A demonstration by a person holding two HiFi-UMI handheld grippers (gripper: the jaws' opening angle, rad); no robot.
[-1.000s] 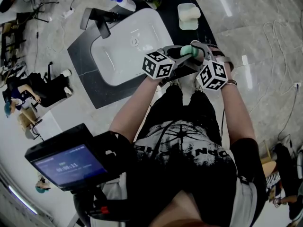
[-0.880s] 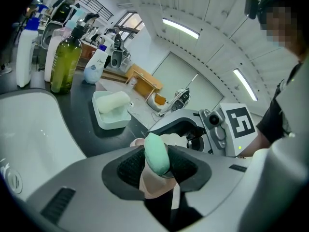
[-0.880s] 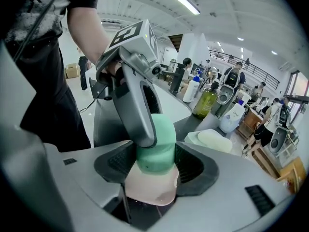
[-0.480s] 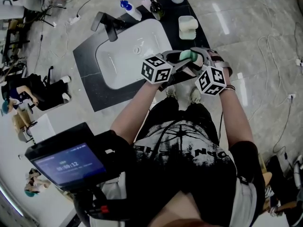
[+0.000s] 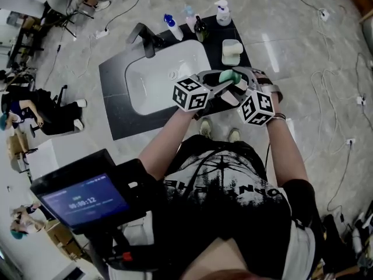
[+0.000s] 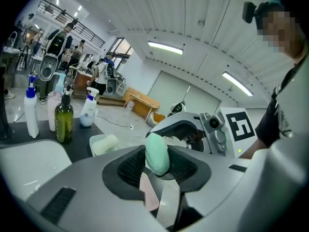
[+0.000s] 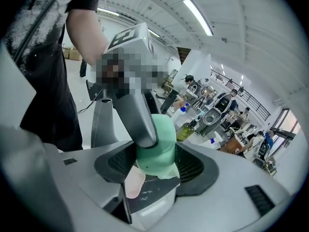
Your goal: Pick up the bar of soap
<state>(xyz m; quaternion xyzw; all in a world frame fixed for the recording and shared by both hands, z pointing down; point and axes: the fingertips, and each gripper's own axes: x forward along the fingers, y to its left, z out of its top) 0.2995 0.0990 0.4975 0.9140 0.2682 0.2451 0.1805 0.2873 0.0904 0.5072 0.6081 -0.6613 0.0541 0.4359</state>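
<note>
Head view looks down on a black tabletop [image 5: 113,98] with a white sink [image 5: 145,83], a row of bottles [image 5: 201,29] behind it and a pale soap dish [image 5: 232,52] at its right. Near the sink's right edge, the left hand-held gripper [image 5: 223,79] reaches in from the left, clamped on the green bar of soap [image 5: 229,76], which hangs clear of the tabletop. From the right, the right hand-held gripper [image 5: 238,83] grips the same bar, its pads pressing on both sides in the right gripper view.
</note>
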